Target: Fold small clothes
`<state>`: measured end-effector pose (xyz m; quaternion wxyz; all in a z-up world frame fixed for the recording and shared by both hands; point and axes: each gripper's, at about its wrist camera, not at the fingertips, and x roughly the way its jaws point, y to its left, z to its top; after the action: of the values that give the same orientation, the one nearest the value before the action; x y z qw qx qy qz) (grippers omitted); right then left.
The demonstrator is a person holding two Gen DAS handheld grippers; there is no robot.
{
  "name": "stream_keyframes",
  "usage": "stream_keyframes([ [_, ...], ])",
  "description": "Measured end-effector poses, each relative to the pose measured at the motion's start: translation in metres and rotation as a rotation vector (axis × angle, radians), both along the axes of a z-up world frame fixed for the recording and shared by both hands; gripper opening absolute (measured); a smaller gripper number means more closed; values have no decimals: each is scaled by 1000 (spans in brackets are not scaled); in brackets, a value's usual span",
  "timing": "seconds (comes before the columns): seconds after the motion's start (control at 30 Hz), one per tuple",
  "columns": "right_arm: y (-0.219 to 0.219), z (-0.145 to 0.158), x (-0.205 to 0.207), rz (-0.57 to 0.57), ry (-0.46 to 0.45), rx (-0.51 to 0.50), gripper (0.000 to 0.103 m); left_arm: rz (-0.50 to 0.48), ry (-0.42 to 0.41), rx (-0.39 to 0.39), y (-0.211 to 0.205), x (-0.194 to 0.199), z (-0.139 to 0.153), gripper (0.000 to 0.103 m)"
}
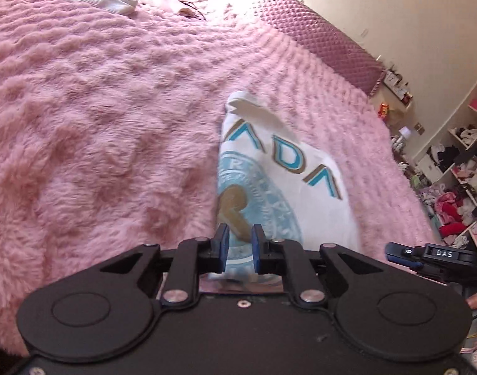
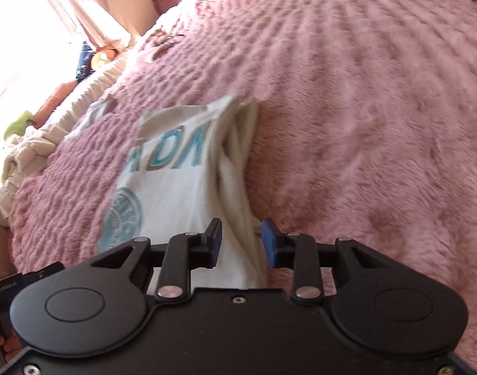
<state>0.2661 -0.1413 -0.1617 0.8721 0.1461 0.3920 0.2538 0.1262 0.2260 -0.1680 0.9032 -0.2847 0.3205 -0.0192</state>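
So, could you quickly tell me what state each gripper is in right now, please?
Left gripper: jaws apart, white printed shirt between them, no clear pinch.
Right gripper: open, shirt's folded edge lying between the pads, not gripped.

Both views sit just behind their own gripper's fingers and look forward and downward across a pink fluffy blanket (image 1: 97, 118) from close above it. The left wrist view faces along the bed toward a purple quilted headboard (image 1: 319, 34) and cluttered shelves (image 1: 457, 168) far right. The right wrist view faces toward a bright window (image 2: 16, 31) far left. Both share the white printed shirt (image 1: 282, 181), near and central, seen from opposite edges.
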Motion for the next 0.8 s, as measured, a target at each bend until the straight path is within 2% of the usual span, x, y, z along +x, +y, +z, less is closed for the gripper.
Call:
stream_keyframes([
  [0.1, 25, -1, 4, 100, 3, 18, 37, -44, 35, -5, -14, 20, -11, 16],
  [0.23, 51, -27, 8, 183, 4, -95, 38, -44, 98, 59, -15, 34, -40, 14],
  [0.3, 51, -38, 14, 190, 30, -87, 34, -47, 123, 19, -5, 34, -51, 8],
  [0.37, 44, -36, 19, 189, 76, -43, 35, -45, 119, -71, 7, 31, -49, 7],
  [0.43, 36, -24, 21, 191, 63, 13, 41, -37, 79, -131, 17, 34, -39, 22],
  [0.47, 34, -17, 25, 184, 36, 35, 44, -31, 65, -125, 20, 41, -33, 37],
  [0.6, 44, 2, 71, 59, -43, 47, 48, 25, 41, -45, 34, 96, -22, 40],
  [0.7, 48, 3, 109, -37, -38, 87, 50, 123, 73, -121, 56, 146, -23, 48],
  [0.8, 57, -3, 138, -93, -40, 64, 52, 186, 68, -186, 72, 186, -28, 51],
])
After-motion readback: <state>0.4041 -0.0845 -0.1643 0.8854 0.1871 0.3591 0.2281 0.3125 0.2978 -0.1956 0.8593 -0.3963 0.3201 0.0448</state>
